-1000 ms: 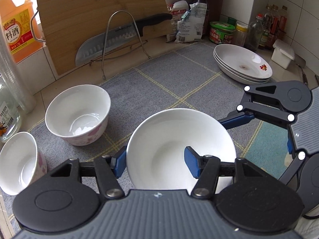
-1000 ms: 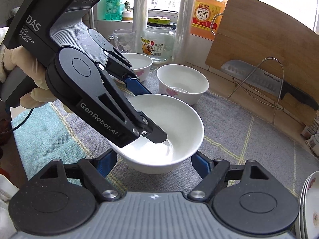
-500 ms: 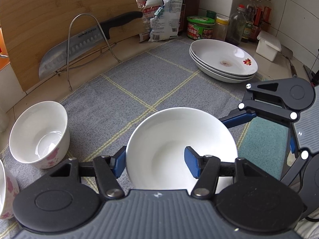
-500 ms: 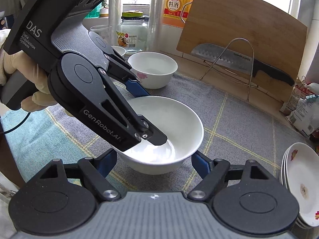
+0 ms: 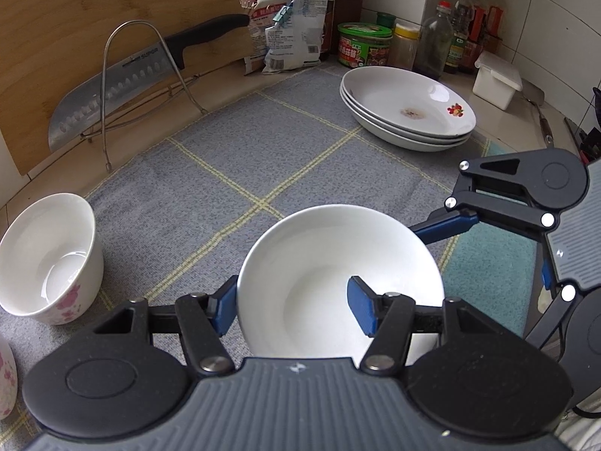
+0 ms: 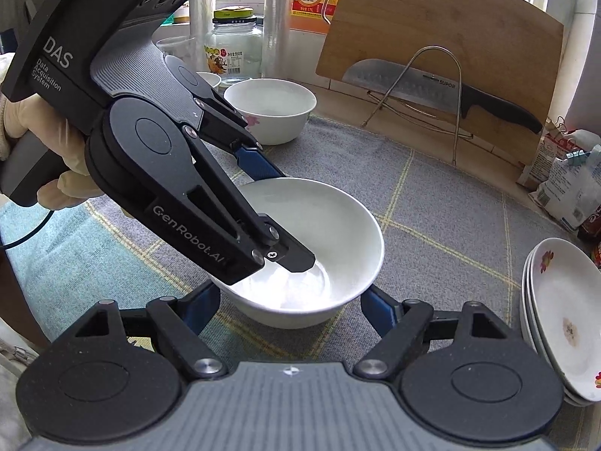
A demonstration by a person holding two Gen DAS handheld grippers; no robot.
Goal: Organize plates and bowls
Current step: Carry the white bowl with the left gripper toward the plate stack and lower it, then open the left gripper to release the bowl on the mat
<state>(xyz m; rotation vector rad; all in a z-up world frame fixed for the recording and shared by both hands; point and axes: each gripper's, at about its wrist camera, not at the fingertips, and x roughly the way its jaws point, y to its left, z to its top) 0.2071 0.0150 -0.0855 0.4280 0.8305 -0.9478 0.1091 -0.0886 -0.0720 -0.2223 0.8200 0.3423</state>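
Bowls and plates sit on a grey checked mat (image 5: 240, 158) that covers the counter, with a teal cloth (image 5: 488, 263) at the mat's near edge. A wooden cutting board (image 6: 443, 34) leans against the wall behind a wire rack (image 6: 432, 86) that carries a cleaver (image 5: 124, 82).

A stack of three plates (image 5: 407, 107) rests at the far right part of the mat, just in front of jars and bottles. The top plate carries a small flower print and a brown stain.

A white bowl (image 5: 338, 278) is at the near centre of the mat. The left gripper (image 5: 293, 306) is clamped on this bowl's rim: one blue finger lies outside the wall and the other lies inside the bowl. A gloved hand (image 6: 37, 165) holds this gripper's handle.

The right gripper (image 6: 291, 308) straddles the same bowl at its base, one blue finger at each side of the outer wall. Whether its pads press on the wall cannot be told.

A flower-print bowl (image 5: 49, 259) stands upright on the left part of the mat, well apart from the gripped bowl. A second printed bowl (image 5: 5, 379) shows only partly at the left edge.
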